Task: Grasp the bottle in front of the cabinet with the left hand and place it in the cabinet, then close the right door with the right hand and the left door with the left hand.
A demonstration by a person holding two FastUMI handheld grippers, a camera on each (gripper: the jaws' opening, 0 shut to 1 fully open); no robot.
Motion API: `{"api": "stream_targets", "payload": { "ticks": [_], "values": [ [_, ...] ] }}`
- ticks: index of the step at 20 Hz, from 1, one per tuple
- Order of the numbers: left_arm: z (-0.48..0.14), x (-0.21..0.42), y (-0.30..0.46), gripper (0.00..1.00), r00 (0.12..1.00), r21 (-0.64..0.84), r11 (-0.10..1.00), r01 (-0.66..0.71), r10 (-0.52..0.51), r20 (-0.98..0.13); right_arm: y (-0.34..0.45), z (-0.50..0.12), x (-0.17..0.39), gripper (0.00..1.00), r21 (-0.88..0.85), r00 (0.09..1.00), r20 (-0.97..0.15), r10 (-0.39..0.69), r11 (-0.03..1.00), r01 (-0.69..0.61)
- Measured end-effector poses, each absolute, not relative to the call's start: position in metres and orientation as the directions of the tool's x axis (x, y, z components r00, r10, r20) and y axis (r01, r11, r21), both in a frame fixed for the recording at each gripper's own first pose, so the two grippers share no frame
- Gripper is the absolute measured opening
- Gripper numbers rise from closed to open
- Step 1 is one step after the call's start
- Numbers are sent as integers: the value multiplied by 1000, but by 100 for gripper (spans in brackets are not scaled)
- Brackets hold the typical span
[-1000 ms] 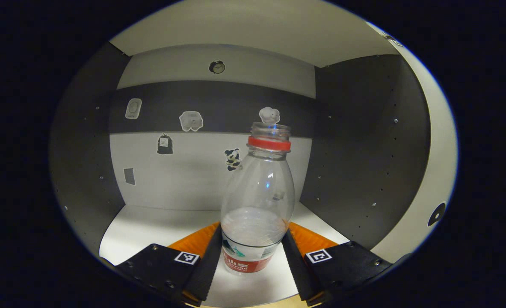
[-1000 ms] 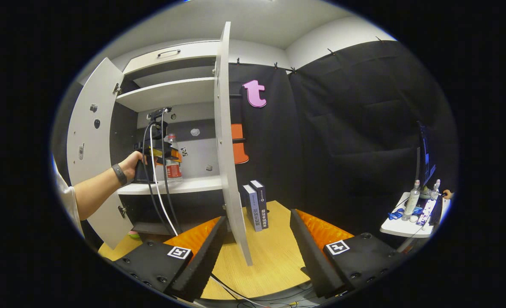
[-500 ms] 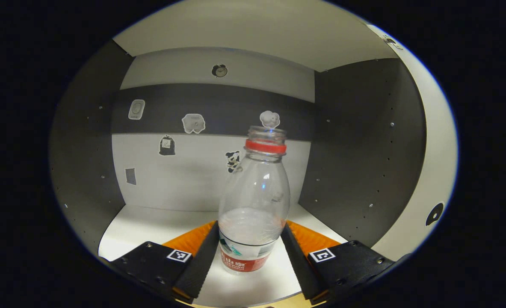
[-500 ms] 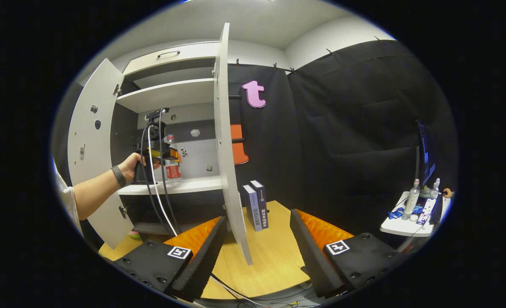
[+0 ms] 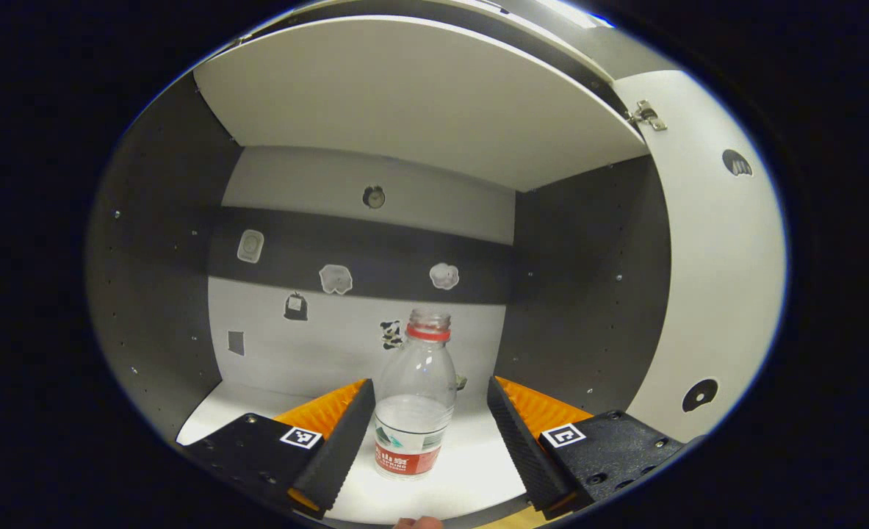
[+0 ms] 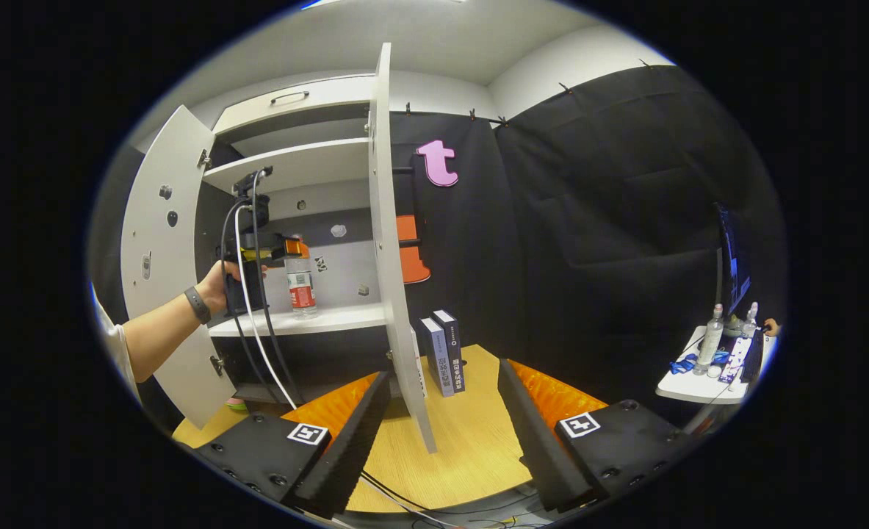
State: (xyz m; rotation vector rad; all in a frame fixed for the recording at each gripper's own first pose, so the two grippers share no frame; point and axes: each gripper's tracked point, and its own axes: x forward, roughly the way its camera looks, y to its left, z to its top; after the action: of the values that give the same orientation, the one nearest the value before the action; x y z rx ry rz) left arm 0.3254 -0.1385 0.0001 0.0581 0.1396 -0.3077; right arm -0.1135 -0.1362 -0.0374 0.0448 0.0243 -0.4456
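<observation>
Left gripper (image 5: 430, 430): jaws spread wide, a gap on each side between the fingers and the bottle, nothing held.
Bottle: the clear plastic bottle with a red neck ring and red label (image 5: 413, 404) stands upright on the white cabinet shelf (image 5: 221, 400), near the shelf's front edge, between the fingers but touching neither.
Room in the cabinet: bare shelf to the bottle's left and behind it; dark side walls on both sides; the grey-and-white back panel with small stickers (image 5: 287, 353) stands well behind the bottle; a white shelf board (image 5: 405, 95) hangs overhead.
Right gripper (image 6: 441, 433): jaws open and empty, above the light wooden tabletop (image 6: 471, 448), near the lower edge of the open white right door (image 6: 394, 242), which stands edge-on between the fingers.
Hand pose: in the right gripper view a hand with a dark wristband (image 6: 217, 283) holds the left gripper (image 6: 291, 250) level at the shelf's front, cables hanging below, beside the bottle (image 6: 300, 283).
Left door: the white left door (image 6: 159, 242) swings wide open.
Farther off: two dark upright books (image 6: 443, 353) stand on the tabletop by the right door.
</observation>
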Motion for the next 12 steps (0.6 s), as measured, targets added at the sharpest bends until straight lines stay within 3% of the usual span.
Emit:
{"api": "stream_targets", "payload": {
  "ticks": [7, 12],
  "values": [
    [62, 240, -133, 96, 951, -11, 951, 308, -308, -19, -124, -33, -105, 98, 50, 935, -28, -353, 934, 354],
    [63, 161, -113, 94, 952, -21, 952, 305, -305, 8, -108, -29, -88, 98, 50, 967, -38, -251, 966, 253]
  ]
}}
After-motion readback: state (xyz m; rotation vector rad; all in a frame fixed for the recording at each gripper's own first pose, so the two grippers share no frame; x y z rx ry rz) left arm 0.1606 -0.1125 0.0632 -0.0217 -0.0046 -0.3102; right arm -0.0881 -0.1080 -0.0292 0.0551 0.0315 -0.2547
